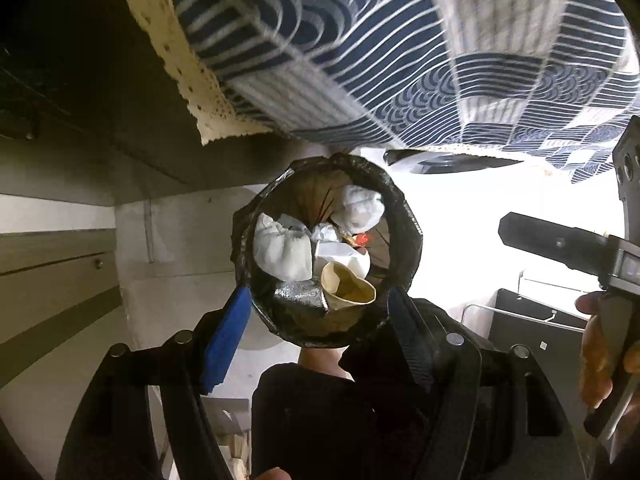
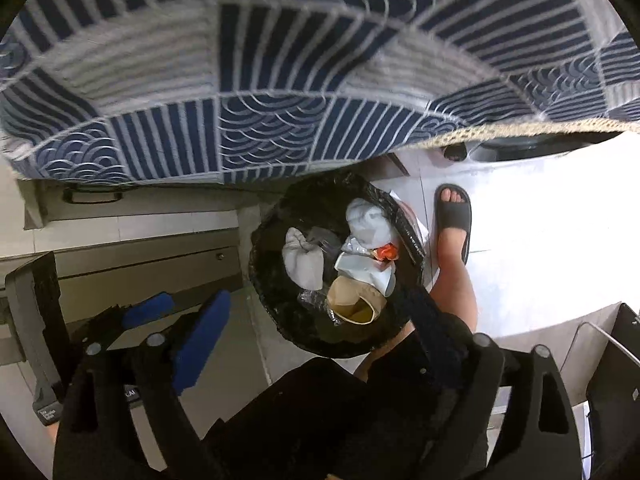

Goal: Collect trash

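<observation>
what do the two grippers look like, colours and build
Both match: the left gripper and right gripper have black plastic frames with round silver bolt heads and two long fingers faced with blue pads. No cables show.

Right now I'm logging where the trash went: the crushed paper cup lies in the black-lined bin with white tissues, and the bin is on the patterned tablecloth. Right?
Not quite. The bin is on the floor below the tablecloth, as the right wrist view shows. The crushed paper cup and white tissues are inside it.
</observation>
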`<state>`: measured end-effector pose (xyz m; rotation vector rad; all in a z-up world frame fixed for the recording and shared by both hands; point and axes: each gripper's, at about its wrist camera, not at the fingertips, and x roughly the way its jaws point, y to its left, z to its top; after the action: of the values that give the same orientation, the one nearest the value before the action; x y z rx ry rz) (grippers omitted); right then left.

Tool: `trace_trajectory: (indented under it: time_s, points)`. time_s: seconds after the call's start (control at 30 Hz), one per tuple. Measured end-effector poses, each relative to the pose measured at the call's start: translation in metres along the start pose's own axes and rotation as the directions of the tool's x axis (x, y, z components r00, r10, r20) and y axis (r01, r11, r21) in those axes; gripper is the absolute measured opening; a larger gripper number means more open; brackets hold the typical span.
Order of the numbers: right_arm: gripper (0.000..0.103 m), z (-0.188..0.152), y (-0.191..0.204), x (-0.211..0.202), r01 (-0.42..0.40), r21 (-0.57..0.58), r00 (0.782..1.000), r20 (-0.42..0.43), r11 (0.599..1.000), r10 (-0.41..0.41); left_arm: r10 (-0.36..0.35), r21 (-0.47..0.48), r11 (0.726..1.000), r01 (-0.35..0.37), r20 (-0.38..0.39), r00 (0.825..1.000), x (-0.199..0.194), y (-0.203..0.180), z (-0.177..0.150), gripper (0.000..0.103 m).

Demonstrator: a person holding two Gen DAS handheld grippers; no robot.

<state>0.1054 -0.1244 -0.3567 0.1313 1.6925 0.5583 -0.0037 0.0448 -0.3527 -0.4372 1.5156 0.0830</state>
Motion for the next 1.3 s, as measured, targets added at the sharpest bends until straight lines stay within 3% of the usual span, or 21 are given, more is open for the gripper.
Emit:
trace_trajectory:
  time_s: [0.07,0.23,0.43,0.6,1.13,1.3]
  points:
    - [0.098,-0.002,0.004,-0.015,-0.006,-0.012,1.000,0.027,1.000,0.006,0.005,0.010,1.000,-0.005,0.024,1.000,-0.014,-0.006,0.000,0.081]
    - [0.098,-0.006,0.015,-0.055,-0.028,-0.049,0.996,0.088,0.998,0.032,0.032,0.009,0.999,-0.033,0.092,0.995,-0.051,-0.019,0.000,0.094]
    - [0.098,-0.010,0.025,-0.112,-0.002,-0.076,0.982,0.188,0.997,0.017,0.042,0.042,0.998,-0.049,0.167,0.985,-0.099,-0.036,0.007,0.096]
    - [0.098,-0.012,0.034,-0.161,0.030,-0.097,0.956,0.293,0.995,0.000,0.032,0.059,0.997,-0.047,0.226,0.974,-0.138,-0.048,0.016,0.096]
    - [0.098,0.003,0.041,-0.267,0.041,-0.185,0.897,0.439,0.982,0.046,0.047,0.080,0.993,-0.086,0.396,0.917,-0.233,-0.102,0.041,0.096]
    - [0.098,0.012,0.040,-0.297,0.049,-0.218,0.889,0.454,0.975,0.057,0.051,0.080,0.992,-0.092,0.413,0.909,-0.247,-0.116,0.047,0.096]
